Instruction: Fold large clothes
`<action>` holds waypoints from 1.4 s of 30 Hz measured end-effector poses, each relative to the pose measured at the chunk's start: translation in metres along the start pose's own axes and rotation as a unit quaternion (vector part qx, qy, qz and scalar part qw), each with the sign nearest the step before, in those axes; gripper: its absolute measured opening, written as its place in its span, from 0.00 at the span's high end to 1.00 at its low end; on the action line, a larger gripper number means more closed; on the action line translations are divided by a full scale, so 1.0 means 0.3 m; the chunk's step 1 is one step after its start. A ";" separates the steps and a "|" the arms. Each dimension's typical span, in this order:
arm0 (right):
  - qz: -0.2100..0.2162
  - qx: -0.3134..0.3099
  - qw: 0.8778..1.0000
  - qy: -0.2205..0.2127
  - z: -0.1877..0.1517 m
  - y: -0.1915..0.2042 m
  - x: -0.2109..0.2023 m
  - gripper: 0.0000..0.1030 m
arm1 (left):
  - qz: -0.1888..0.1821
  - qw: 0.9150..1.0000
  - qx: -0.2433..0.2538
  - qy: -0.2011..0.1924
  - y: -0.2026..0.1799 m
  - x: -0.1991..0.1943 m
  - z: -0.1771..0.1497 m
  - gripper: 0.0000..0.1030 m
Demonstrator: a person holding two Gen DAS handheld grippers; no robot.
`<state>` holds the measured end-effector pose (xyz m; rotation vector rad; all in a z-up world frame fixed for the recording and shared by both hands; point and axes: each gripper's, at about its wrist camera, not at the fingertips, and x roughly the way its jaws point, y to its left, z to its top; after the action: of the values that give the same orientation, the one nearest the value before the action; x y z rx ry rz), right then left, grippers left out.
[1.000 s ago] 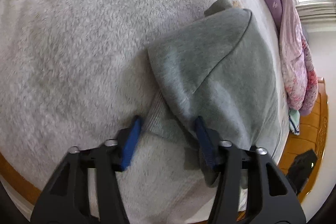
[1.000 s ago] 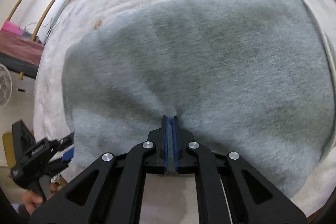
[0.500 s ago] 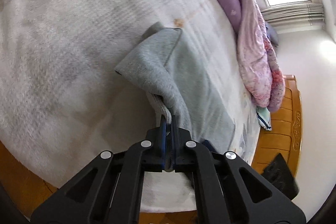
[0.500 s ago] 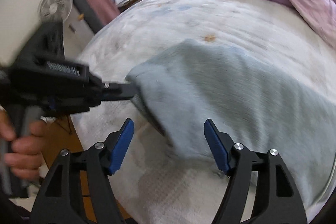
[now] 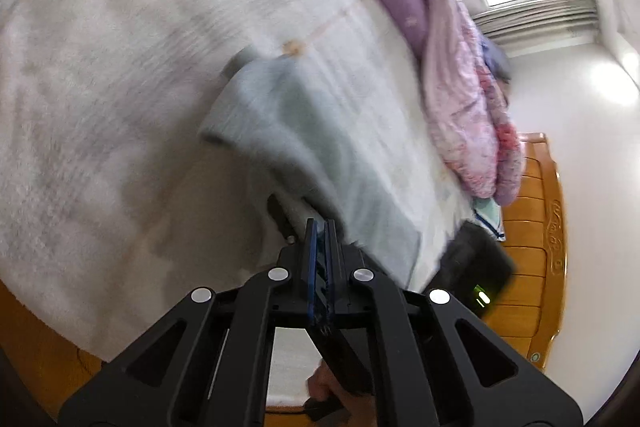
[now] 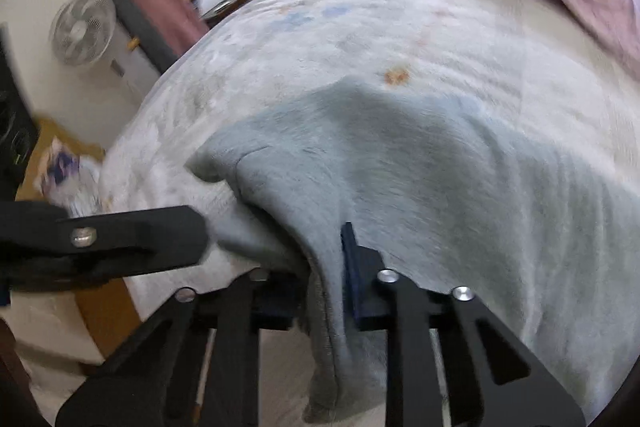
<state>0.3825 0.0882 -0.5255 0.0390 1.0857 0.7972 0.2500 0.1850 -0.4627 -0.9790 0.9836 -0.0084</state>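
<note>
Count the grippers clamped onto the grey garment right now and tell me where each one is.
2. The left gripper is shut on the grey garment at its near left corner. The right gripper bites the near hem beside it, fabric bunched between its fingers.

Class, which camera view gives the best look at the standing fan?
The right wrist view: the white fan stands beside the bed, its whole round head visible though slightly blurred. The left wrist view does not show it.
</note>
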 end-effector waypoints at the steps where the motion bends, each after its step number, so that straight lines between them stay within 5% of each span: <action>1: 0.024 0.051 0.998 -0.007 -0.002 -0.045 -0.020 0.85 | -0.016 1.000 0.016 -0.009 -0.036 -0.019 -0.002 0.92; 3: 0.059 0.126 0.990 -0.027 -0.010 -0.116 -0.070 0.86 | -0.035 0.998 0.041 -0.018 -0.096 -0.041 -0.008 0.77; 6: 0.110 0.243 0.960 -0.085 -0.042 -0.245 -0.187 0.86 | -0.043 0.996 0.071 -0.040 -0.182 -0.064 -0.017 0.71; 10: 0.143 0.370 0.906 -0.147 -0.131 -0.422 -0.327 0.86 | 0.009 0.994 0.106 -0.030 -0.251 0.011 -0.045 0.71; 16: 0.116 0.490 0.835 -0.220 -0.345 -0.640 -0.512 0.86 | 0.073 0.989 0.124 0.033 -0.296 0.261 -0.131 0.57; 18: 0.084 0.519 0.820 -0.225 -0.421 -0.692 -0.544 0.86 | 0.092 0.985 0.140 0.050 -0.316 0.352 -0.169 0.44; 20: 0.068 0.560 0.795 -0.223 -0.507 -0.750 -0.546 0.86 | 0.097 0.982 0.150 0.069 -0.337 0.427 -0.196 0.44; 25: 0.048 0.622 0.765 -0.162 -0.610 -0.863 -0.495 0.79 | 0.098 0.974 0.184 0.092 -0.411 0.536 -0.251 0.43; 26: 0.045 0.621 0.766 -0.157 -0.611 -0.875 -0.509 0.78 | 0.105 0.971 0.192 0.098 -0.425 0.562 -0.262 0.43; 29: 0.016 0.590 0.798 -0.122 -0.576 -0.880 -0.582 0.77 | 0.105 0.968 0.203 0.106 -0.473 0.584 -0.276 0.44; 32: -0.076 0.514 0.851 -0.079 -0.508 -0.857 -0.706 0.77 | 0.094 0.964 0.234 0.087 -0.545 0.537 -0.296 0.44; 37: -0.071 0.383 0.911 -0.137 -0.327 -0.788 -0.824 0.80 | 0.076 0.954 0.268 0.113 -0.614 0.592 -0.346 0.44; 39: -0.042 0.351 0.927 -0.128 -0.267 -0.785 -0.782 0.81 | 0.095 0.951 0.270 0.121 -0.612 0.661 -0.357 0.44; 42: -0.053 0.341 0.935 -0.082 -0.187 -0.861 -0.637 0.81 | 0.128 0.946 0.266 0.134 -0.590 0.785 -0.334 0.43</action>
<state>0.4395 -0.2324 -0.5086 0.6190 1.1483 0.2810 0.3898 -0.0868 -0.5207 -0.3531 1.2676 -0.1863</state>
